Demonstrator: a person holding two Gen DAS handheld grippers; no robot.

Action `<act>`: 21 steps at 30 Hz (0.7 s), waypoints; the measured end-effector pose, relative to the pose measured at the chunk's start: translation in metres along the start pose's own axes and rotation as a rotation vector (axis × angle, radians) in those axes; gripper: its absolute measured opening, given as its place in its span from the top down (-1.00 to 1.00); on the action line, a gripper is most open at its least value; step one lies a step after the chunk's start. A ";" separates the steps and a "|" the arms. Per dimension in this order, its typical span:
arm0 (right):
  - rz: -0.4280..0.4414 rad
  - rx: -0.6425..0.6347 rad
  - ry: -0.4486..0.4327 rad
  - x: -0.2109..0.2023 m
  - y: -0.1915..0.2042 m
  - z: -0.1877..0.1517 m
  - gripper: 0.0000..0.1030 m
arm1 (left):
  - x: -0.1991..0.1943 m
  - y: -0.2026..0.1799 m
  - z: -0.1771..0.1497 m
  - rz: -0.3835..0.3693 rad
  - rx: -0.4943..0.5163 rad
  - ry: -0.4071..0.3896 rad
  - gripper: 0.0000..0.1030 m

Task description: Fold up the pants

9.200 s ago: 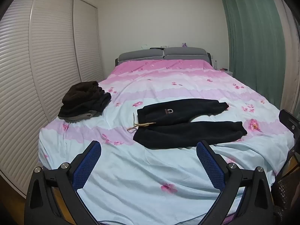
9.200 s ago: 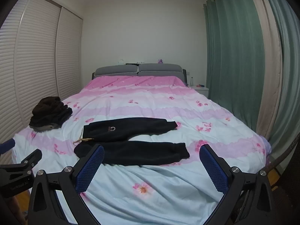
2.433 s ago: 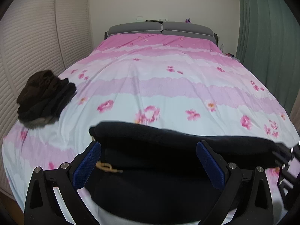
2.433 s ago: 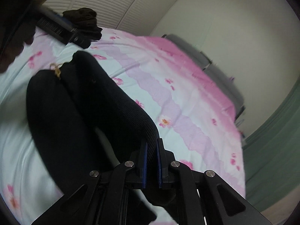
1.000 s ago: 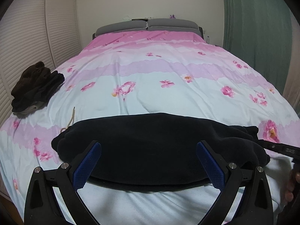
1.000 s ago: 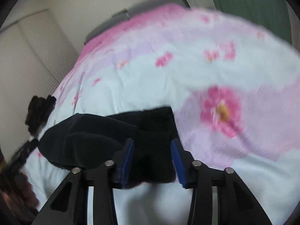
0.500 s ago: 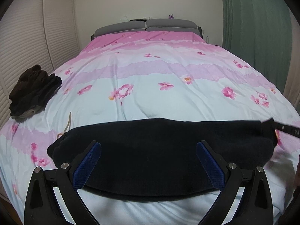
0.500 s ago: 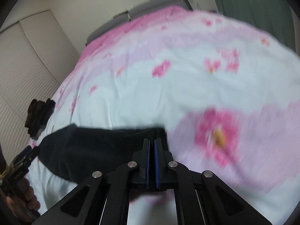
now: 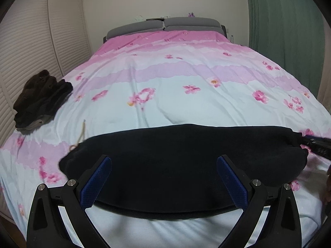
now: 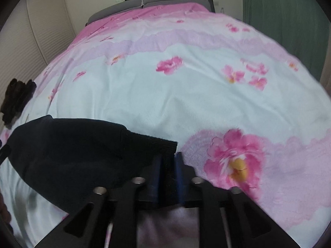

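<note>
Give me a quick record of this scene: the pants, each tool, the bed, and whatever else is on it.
pants: black pants, lying folded lengthwise across the near end of the bed, tan drawstring trailing at the left end
left tool: left tool open, holding nothing, pads over the pants
right tool: right tool shut on the cuff end of the pants
bed: pink and pale blue flowered cover, grey headboard
other items: pile of dark clothes at the left edge
</note>
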State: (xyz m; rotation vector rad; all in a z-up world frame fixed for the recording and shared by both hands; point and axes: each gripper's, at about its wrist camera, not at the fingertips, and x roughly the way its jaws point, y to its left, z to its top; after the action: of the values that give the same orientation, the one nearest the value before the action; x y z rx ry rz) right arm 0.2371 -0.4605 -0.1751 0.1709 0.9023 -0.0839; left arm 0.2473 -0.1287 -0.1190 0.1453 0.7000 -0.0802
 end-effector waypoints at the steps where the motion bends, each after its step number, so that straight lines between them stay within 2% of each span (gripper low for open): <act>1: -0.017 -0.006 -0.025 -0.009 0.003 0.001 0.21 | -0.004 0.007 -0.001 0.011 0.000 -0.001 -1.00; 3: -0.032 -0.012 -0.075 -0.029 0.012 0.003 -0.06 | -0.012 0.024 -0.003 0.032 -0.005 0.000 -1.00; 9: 0.009 -0.052 -0.234 -0.087 0.076 0.000 -0.38 | -0.031 0.091 -0.018 0.112 -0.026 -0.025 -1.00; 13: 0.032 -0.101 -0.310 -0.110 0.133 -0.014 -0.44 | -0.025 0.143 -0.031 0.147 -0.082 0.002 -1.00; 17: 0.072 -0.145 -0.332 -0.118 0.191 -0.032 -0.44 | -0.010 0.181 -0.039 0.102 -0.171 0.055 -1.00; 21: 0.110 -0.180 -0.317 -0.114 0.227 -0.049 -0.44 | -0.001 0.190 -0.040 0.044 -0.201 0.085 -1.00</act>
State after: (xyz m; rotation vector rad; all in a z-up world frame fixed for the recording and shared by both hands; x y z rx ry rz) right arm 0.1616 -0.2282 -0.0892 0.0370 0.5794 0.0711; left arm 0.2442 0.0647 -0.1281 -0.0291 0.7852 0.0385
